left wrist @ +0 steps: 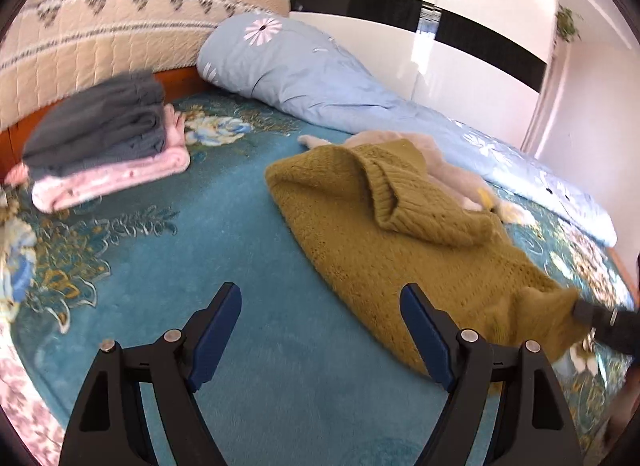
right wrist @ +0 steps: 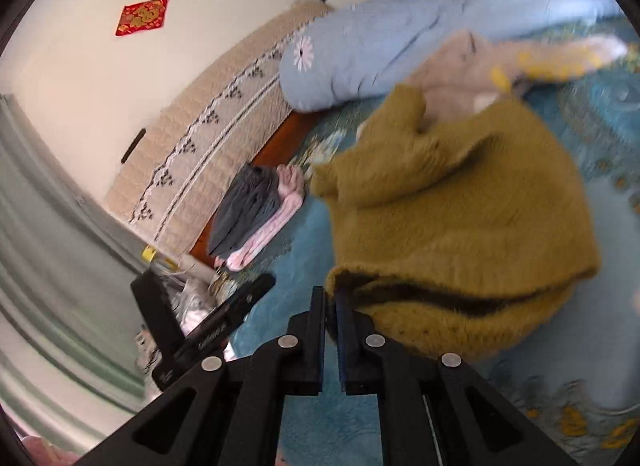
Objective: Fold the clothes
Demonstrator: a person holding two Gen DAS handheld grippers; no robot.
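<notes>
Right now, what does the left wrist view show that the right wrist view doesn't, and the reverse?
Only the left wrist view shows the left gripper with its jaws open and empty over the teal bedspread.

Only the right wrist view shows the right gripper shut on the hem of the mustard sweater, plus a red wall decoration.

Both show the sweater, the folded grey and pink stack, the blue floral quilt and the beige garment partly under the sweater.

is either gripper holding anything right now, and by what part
The right gripper is shut on the mustard sweater, pinching a corner of its hem edge. The left gripper is open over the blue bed cover, holding nothing.
</notes>
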